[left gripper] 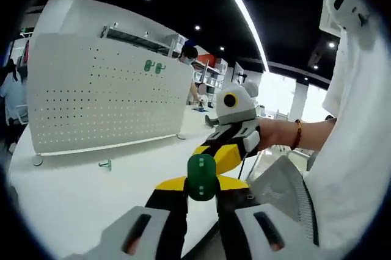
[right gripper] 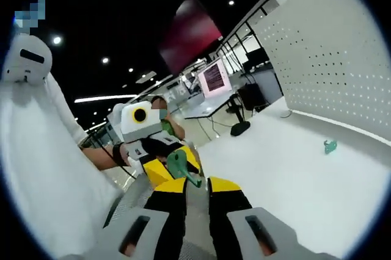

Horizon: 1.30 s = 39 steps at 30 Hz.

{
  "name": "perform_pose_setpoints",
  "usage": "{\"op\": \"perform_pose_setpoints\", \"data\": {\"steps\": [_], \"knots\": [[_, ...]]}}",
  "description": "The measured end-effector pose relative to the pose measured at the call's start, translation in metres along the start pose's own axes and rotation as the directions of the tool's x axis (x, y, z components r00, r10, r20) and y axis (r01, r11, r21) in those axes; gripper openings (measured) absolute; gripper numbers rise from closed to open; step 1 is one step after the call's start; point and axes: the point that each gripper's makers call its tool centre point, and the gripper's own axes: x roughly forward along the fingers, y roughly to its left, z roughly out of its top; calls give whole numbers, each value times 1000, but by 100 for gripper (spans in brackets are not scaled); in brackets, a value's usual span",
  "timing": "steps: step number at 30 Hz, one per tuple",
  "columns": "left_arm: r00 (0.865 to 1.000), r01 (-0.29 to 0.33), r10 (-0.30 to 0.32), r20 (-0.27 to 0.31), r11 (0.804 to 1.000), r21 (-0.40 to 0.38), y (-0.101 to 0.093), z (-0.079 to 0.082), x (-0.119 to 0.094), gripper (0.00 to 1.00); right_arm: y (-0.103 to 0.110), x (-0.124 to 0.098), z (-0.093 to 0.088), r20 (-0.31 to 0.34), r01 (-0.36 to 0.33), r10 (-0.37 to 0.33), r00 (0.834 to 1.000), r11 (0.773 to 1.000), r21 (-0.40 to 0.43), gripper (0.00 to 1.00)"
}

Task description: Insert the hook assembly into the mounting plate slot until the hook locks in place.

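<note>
Basically my left gripper (left gripper: pixel 201 194) pinched the hook (left gripper: pixel 201 177) shut; my right gripper (right gripper: pixel 197 191) looked closed too. Hook seemed light, stiff plastic, best gripped at its base; pegboard (left gripper: pixel 104 98) ahead.

Green hook (left gripper: pixel 201 177) sitting between yellow-and-black jaws of left gripper (left gripper: pixel 201 188). White pegboard (left gripper: pixel 104 98) showing dotted hole grid, wearing two green hooks (left gripper: pixel 154 66). Green hook (right gripper: pixel 330 146) lying on white table (right gripper: pixel 293 180).
</note>
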Motion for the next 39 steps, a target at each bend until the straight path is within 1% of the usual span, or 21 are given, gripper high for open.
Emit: {"op": "perform_pose_setpoints", "data": {"steps": [5,6,7,9,12,16,18,19,21,22,24,26,28,29,30,31,33,35,36,37,39], "knots": [[999,36,-35,9,999,-6,-4,1,1,17,7,1,0,-10,-42,42,999,999,-5,8],[998,51,-50,28,999,-17,-6,5,0,17,7,1,-1,-20,-41,41,999,999,-9,6],[998,56,-56,35,998,-26,-7,7,0,17,8,1,-1,-17,-45,45,999,999,-22,5],[997,69,-69,18,997,-22,-8,5,0,17,12,1,0,-15,-58,57,998,998,-13,4],[996,91,-90,18,995,-46,-9,6,-1,18,14,0,0,-11,-69,69,998,997,-19,3],[994,101,-99,38,993,-64,-10,10,-2,18,17,0,5,13,-69,69,998,998,-3,2],[997,68,-65,45,996,-64,-4,11,-2,18,21,1,9,34,-90,89,995,996,28,1],[997,73,-70,43,995,-63,-4,11,-2,19,19,1,10,32,-69,69,997,998,7,1],[998,56,-53,45,995,-79,-1,12,-1,18,17,2,11,36,-59,59,998,998,1,1],[998,50,-47,47,996,-72,0,12,-1,19,16,2,11,37,-56,56,998,998,1,1],[998,21,-18,54,998,-60,5,14,-1,20,14,2,14,51,-40,40,998,999,12,1],[998,-2,5,55,999,-51,9,14,-2,19,10,1,17,66,-24,22,998,999,22,1],[997,-29,33,63,998,-55,13,15,-3,19,4,0,19,73,11,-13,997,999,31,1],[996,-45,49,69,998,-53,16,16,-3,19,-2,-1,20,77,44,-47,996,998,37,1],[995,-67,71,74,997,-44,18,16,-4,19,0,-1,20,77,35,-38,996,999,41,1],[991,-103,105,84,994,-23,22,19,-6,18,-5,-2,20,79,61,-64,995,997,49,1],[992,-90,92,89,996,-28,18,19,-6,13,-10,-2,19,75,88,-93,993,994,66,1],[990,-115,116,76,993,-17,21,18,-4,8,-10,-1,18,75,92,-96,993,994,60,1],[990,-128,128,65,992,1,23,16,-4,8,-10,0,18,74,91,-95,993,994,63,1],[990,-128,128,63,992,-4,22,16,-3,7,-10,1,17,71,96,-101,992,993,65,1],[987,-152,152,49,988,3,27,15,-3,6,-11,1,16,65,104,-109,992,992,67,1]]}}
